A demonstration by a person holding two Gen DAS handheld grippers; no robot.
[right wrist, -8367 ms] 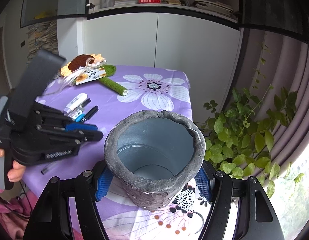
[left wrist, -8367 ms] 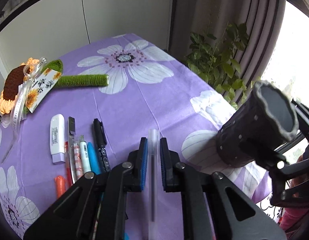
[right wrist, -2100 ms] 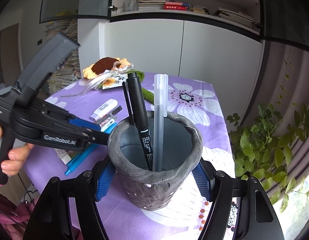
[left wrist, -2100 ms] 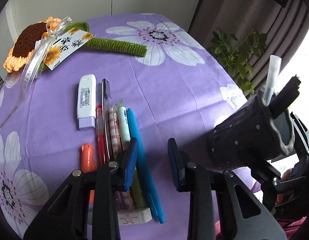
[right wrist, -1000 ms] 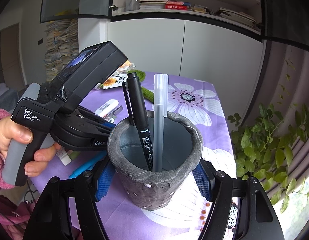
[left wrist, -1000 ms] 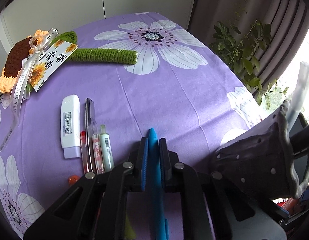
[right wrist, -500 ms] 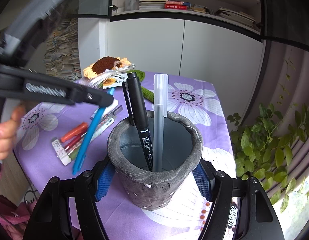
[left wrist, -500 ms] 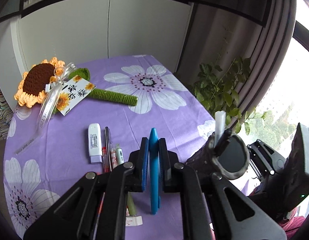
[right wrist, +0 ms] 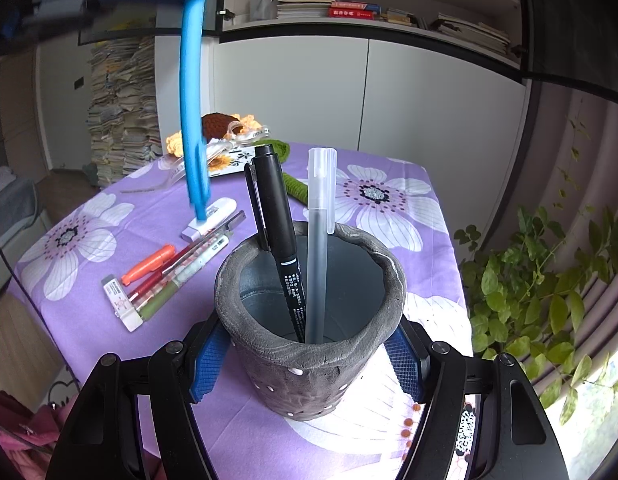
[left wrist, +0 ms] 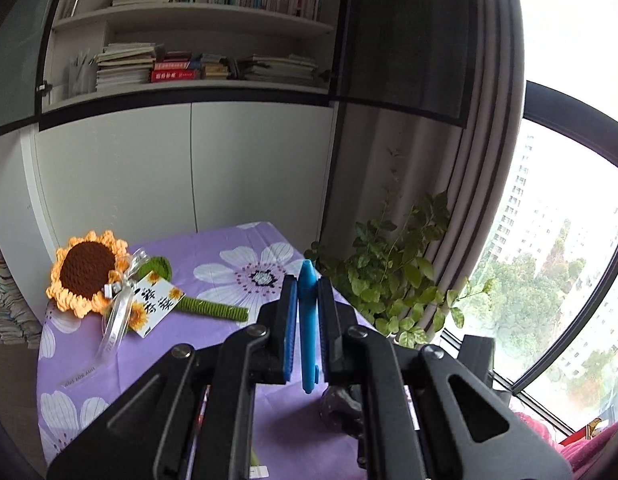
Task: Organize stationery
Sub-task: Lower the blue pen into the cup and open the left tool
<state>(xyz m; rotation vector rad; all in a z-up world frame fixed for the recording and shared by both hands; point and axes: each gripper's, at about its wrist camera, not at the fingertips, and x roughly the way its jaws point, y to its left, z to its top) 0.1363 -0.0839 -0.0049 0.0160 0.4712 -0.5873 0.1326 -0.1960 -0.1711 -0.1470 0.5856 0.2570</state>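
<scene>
Two pens already stood in the grey pot: a black marker and a frosted clear pen, both leaning against its far rim.

From the left wrist view, the left tongs were clenched on a blue pen, its long axis running along the fingers, tip pointing away. They were lifted well above the purple flowered worktop, where a crochet sunflower lay at the far left. Only a sliver of the pot showed, low and just right of the pen's near end, so the pot lay below and slightly right of the tongs.

From the right wrist view, the right tongs gripped the pot by its sides, holding it upright on the worktop near the front edge. The blue pen hung nearly vertical, up and to the left of the pot's mouth, well apart from it; its holder was blurred at the top left. Several pens, an orange marker and a white correction tape lay in a row on the worktop to the left. By my reckoning, the pen needed carrying rightward and down, kept upright, to drop into the open near side of the pot.
</scene>
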